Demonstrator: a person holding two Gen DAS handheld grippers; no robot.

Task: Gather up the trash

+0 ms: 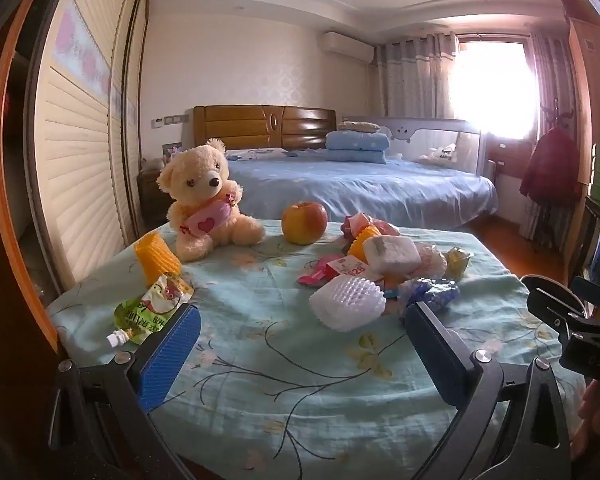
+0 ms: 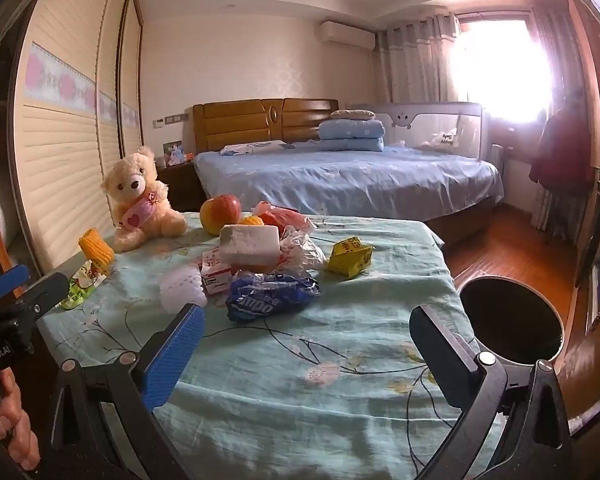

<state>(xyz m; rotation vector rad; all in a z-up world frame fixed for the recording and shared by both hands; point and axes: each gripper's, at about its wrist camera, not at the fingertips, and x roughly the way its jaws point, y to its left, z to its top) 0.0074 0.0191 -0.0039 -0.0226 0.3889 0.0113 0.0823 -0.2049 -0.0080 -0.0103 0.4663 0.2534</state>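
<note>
A pile of trash lies on the table with the light blue floral cloth [image 1: 284, 360]: a white foam fruit net [image 1: 347, 301], a blue crumpled wrapper [image 2: 270, 295], a white packet [image 2: 250, 244], a red-white carton [image 2: 214, 274], clear plastic [image 2: 302, 250] and a yellow wrapper [image 2: 350, 257]. A green drink pouch [image 1: 150, 308] and a yellow foam net [image 1: 156, 256] lie at the left. My left gripper [image 1: 302, 332] is open and empty, short of the white net. My right gripper [image 2: 306, 334] is open and empty, short of the blue wrapper.
A teddy bear [image 1: 206, 196] and an apple [image 1: 304, 222] sit at the table's far side. A dark round bin [image 2: 510, 318] stands on the floor right of the table. A bed [image 2: 348, 180] is behind, a wardrobe [image 1: 76, 152] to the left.
</note>
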